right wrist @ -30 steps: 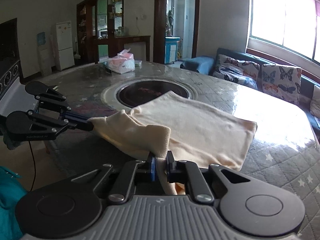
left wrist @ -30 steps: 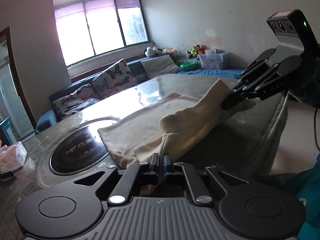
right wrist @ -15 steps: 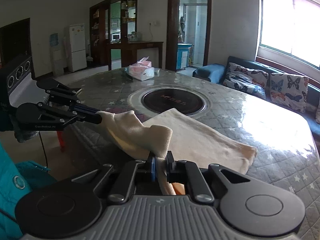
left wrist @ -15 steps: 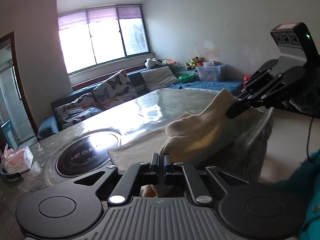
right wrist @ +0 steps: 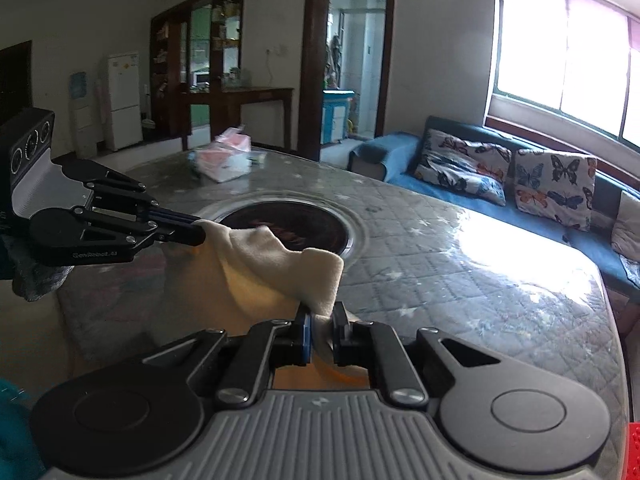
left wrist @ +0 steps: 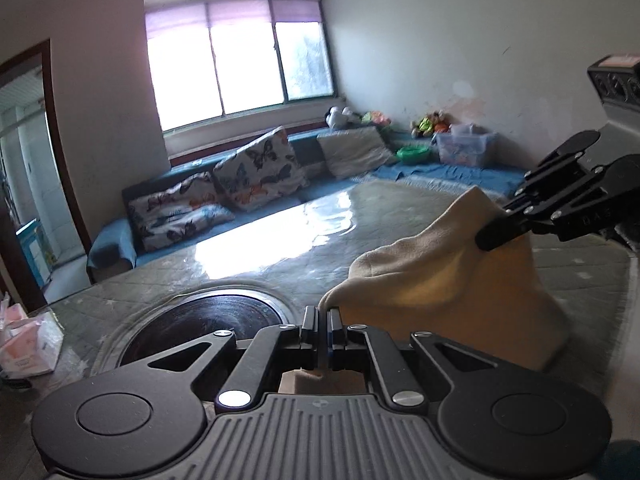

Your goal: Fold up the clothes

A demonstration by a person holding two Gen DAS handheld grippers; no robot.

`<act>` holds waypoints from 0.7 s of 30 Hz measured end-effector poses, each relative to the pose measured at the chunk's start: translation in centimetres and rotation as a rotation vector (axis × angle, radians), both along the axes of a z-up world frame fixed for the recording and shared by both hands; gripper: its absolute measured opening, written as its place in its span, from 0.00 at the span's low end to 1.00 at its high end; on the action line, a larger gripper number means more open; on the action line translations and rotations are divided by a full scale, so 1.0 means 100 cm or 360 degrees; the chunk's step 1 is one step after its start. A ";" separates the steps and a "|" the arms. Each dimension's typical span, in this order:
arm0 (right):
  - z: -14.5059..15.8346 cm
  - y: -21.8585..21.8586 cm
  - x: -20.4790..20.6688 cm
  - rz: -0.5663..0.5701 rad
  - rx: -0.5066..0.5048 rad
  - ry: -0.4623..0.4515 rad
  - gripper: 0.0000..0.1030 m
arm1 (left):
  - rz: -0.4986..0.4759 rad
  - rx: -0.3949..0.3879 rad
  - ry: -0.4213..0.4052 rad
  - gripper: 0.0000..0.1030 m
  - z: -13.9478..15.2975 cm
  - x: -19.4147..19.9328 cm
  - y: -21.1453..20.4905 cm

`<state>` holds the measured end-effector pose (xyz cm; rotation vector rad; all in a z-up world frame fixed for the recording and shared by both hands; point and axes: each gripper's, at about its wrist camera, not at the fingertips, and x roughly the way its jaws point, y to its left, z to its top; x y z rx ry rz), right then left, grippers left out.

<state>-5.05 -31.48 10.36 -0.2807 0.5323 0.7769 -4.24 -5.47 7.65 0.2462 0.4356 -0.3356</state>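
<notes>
I have the cream cloth (right wrist: 256, 264) pinched at one corner in my right tool (right wrist: 320, 334) and another in my left tool (left wrist: 323, 330), hanging lifted above the surface (right wrist: 460, 264); next I'd lay it flat, edges aligned

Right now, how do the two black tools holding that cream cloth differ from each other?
The left tool grips with its fingers nearly flush, pinching a thin corner of the cream cloth; the right tool has its fingers further apart around a thicker bunched fold. The left tool hangs over the dark round inset side of the table; the right tool is nearer the table edge. Both are shut on the same cloth, lifting it.
</notes>
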 end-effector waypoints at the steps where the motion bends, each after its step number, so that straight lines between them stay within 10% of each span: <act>1: -0.005 0.003 0.014 -0.0022 -0.0009 0.0015 0.08 | 0.0017 0.0008 0.0025 0.04 -0.005 0.013 -0.002; 11: -0.083 0.022 0.099 -0.0315 -0.0082 0.0258 0.17 | 0.0220 0.0062 0.0283 0.17 -0.065 0.084 -0.008; 21: -0.071 0.017 0.098 -0.0339 0.0100 0.0329 0.23 | 0.0126 -0.0136 0.0291 0.14 -0.035 0.079 -0.018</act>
